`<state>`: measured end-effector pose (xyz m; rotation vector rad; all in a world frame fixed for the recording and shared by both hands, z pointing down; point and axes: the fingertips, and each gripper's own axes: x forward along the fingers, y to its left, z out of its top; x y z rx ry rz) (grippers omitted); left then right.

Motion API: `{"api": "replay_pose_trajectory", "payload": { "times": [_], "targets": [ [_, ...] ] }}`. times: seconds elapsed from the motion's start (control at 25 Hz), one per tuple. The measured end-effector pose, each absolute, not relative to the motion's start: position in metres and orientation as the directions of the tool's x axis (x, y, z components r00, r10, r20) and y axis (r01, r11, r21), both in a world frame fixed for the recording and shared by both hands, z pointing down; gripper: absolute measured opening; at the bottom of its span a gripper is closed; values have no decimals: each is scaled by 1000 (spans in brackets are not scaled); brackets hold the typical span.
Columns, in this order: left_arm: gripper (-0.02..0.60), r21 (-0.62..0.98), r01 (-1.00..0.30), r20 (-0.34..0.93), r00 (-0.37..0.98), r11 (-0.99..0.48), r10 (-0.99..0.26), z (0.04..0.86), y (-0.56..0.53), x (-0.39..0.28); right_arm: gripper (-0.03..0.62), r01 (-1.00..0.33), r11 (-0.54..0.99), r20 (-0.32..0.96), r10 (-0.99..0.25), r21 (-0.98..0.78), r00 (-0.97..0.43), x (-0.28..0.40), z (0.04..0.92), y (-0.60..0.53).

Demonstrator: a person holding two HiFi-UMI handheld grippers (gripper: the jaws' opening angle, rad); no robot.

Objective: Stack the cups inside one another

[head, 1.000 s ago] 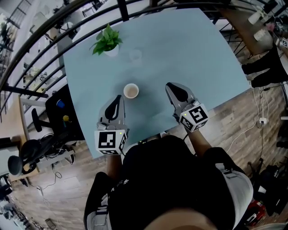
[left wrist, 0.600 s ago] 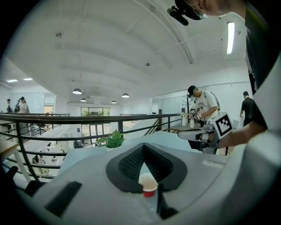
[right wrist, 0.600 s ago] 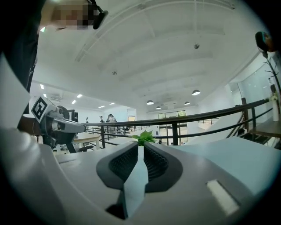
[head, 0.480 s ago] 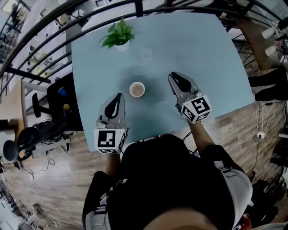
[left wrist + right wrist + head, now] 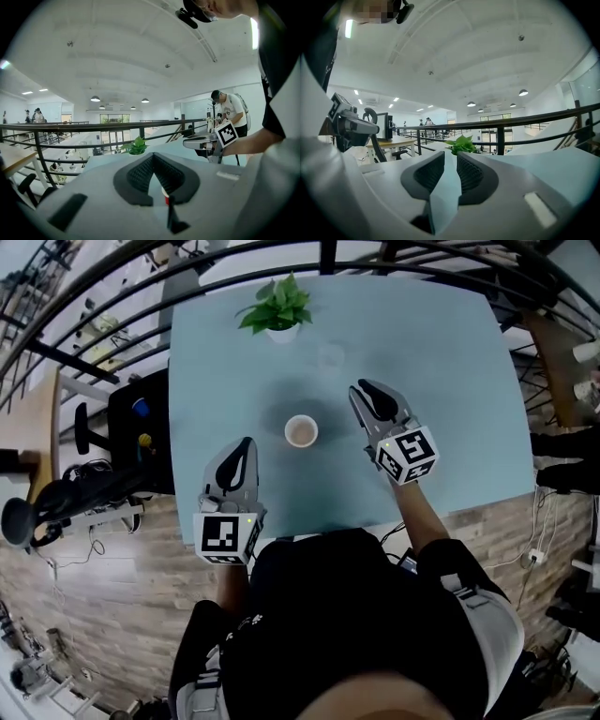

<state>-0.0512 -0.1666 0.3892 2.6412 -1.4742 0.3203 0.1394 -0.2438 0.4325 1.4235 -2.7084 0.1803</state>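
Between left gripper (image 5: 247, 442), fingers (image 5: 137, 176) together, and right gripper (image 5: 362, 389), fingers (image 5: 471, 176) parting empty, stands cup (image 5: 301, 431).

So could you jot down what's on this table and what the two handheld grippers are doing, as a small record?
table: light blue
paper cup: upright, mid-table, roughly between the two grippers
clear cup: upright, farther back, near the potted plant
left gripper: jaws together, empty
right gripper: jaws slightly apart, just been opening, nothing between them
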Motion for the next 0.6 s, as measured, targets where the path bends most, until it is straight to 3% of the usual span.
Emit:
{"api": "replay_pose_trajectory", "payload": {
  "times": [0.6],
  "targets": [
    [-11, -19, -907, 285, 398, -421, -872, 400, -176, -72, 152, -808, 584, 187, -787, -78, -587, 131, 471, -305]
  ]
}}
